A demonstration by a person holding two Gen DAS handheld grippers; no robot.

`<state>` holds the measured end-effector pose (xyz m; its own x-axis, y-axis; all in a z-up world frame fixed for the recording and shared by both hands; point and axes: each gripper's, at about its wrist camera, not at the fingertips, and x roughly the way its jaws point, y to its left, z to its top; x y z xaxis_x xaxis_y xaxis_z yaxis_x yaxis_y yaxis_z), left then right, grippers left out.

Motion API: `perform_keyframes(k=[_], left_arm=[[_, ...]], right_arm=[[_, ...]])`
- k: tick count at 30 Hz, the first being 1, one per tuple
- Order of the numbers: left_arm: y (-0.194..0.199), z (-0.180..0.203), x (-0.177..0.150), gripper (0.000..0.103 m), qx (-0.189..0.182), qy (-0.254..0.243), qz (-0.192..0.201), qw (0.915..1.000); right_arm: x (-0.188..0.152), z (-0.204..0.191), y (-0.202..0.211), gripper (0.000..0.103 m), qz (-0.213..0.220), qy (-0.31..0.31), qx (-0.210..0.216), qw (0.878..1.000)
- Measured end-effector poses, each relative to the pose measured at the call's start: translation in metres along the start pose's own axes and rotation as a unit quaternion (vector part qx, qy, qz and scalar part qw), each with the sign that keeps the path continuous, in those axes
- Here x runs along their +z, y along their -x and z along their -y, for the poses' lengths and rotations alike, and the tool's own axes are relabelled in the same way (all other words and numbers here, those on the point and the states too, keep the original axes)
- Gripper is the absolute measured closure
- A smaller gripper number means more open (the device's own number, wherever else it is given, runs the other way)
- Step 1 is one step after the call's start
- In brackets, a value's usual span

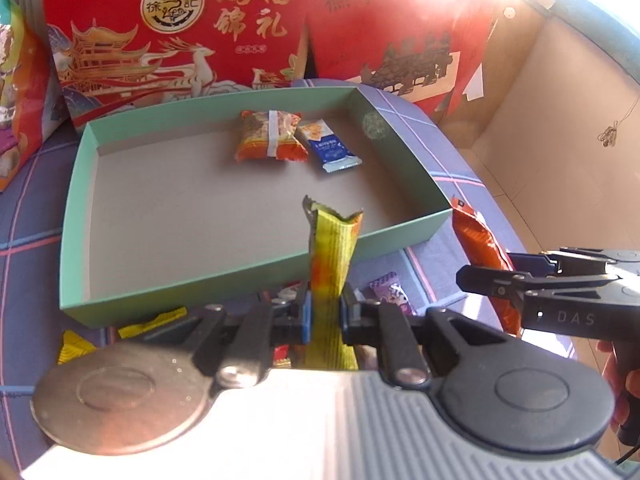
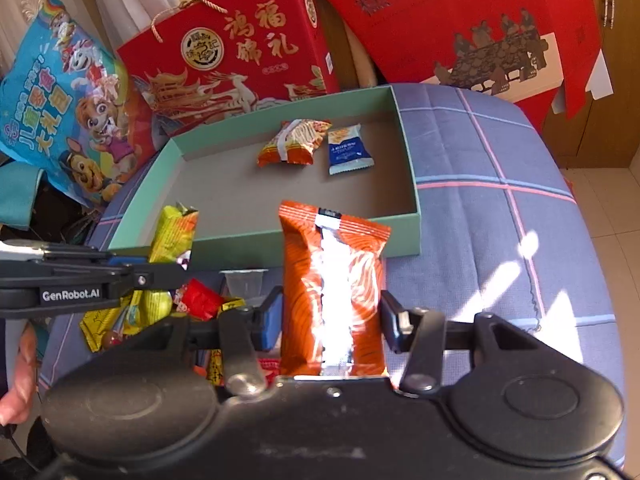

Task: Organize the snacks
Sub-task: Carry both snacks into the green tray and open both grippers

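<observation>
Two snacks (image 2: pixel 316 146) already in the green box (image 2: pixel 412 184); left claw (image 1: pixel 325 312) pinching a yellow packet (image 1: pixel 332 256), right claw (image 2: pixel 330 320) pinching an orange packet (image 2: pixel 332 276), both near the box; loose pile (image 2: pixel 200 304) remaining on the surface.

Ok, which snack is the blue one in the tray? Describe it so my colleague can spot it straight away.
Find the shallow green tray on the checked blue cloth, in front of the red gift boxes. Two snacks lie near its far end, side by side. The blue packet is the right-hand one of the two in both views, small, with a pale crimped bottom edge, whereas its neighbour is an orange packet with a white stripe.
</observation>
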<state>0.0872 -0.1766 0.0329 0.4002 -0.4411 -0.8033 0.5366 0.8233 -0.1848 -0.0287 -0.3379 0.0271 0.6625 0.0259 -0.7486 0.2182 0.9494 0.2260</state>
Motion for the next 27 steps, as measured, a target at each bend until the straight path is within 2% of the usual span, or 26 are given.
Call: perform_keyframes(k=[5, 9, 14, 19, 20, 21, 22, 23, 24, 25, 27], left_arm=[[-0.02, 0.001, 0.048, 0.09, 0.011, 0.007, 0.017, 0.9998], [-0.047, -0.006, 0.072, 0.09, 0.006, 0.026, 0.015, 0.9995], [-0.089, -0.014, 0.081, 0.09, 0.005, 0.044, -0.012, 0.999], [-0.116, -0.017, 0.082, 0.089, 0.009, 0.047, -0.029, 0.9984], [-0.119, -0.016, 0.082, 0.085, 0.013, 0.046, -0.029, 0.9985], [-0.119, -0.015, 0.082, 0.074, 0.017, 0.042, -0.025, 0.9986], [-0.12, -0.015, 0.082, 0.06, 0.022, 0.037, -0.024, 0.9988], [-0.119, -0.014, 0.082, 0.027, 0.03, 0.034, -0.022, 0.9987], [-0.117, -0.014, 0.082, 0.004, 0.04, 0.031, -0.017, 0.9986], [-0.112, -0.013, 0.082, 0.001, 0.051, 0.027, -0.007, 0.9983], [-0.105, -0.012, 0.083, 0.0, 0.062, 0.019, 0.001, 0.9979]], right_arm=[[0.056, 0.002, -0.028, 0.055, 0.015, -0.001, -0.007, 1.0], [0.085, 0.006, -0.063, 0.055, 0.005, 0.01, -0.023, 1.0], [0.097, 0.016, -0.094, 0.055, -0.003, -0.004, -0.031, 1.0], [0.101, 0.02, -0.113, 0.052, -0.015, 0.008, -0.028, 0.999], [0.101, 0.021, -0.113, 0.05, -0.016, 0.009, -0.029, 0.999], [0.102, 0.022, -0.111, 0.046, -0.013, 0.006, -0.025, 1.0], [0.102, 0.023, -0.106, 0.031, -0.005, 0.0, -0.02, 1.0], [0.102, 0.025, -0.099, 0.013, 0.007, -0.006, -0.018, 1.0], [0.102, 0.026, -0.092, 0.006, 0.019, -0.01, -0.016, 1.0], [0.102, 0.026, -0.086, 0.0, 0.028, -0.01, -0.013, 0.999], [0.102, 0.025, -0.077, 0.0, 0.035, -0.006, -0.013, 0.999]])
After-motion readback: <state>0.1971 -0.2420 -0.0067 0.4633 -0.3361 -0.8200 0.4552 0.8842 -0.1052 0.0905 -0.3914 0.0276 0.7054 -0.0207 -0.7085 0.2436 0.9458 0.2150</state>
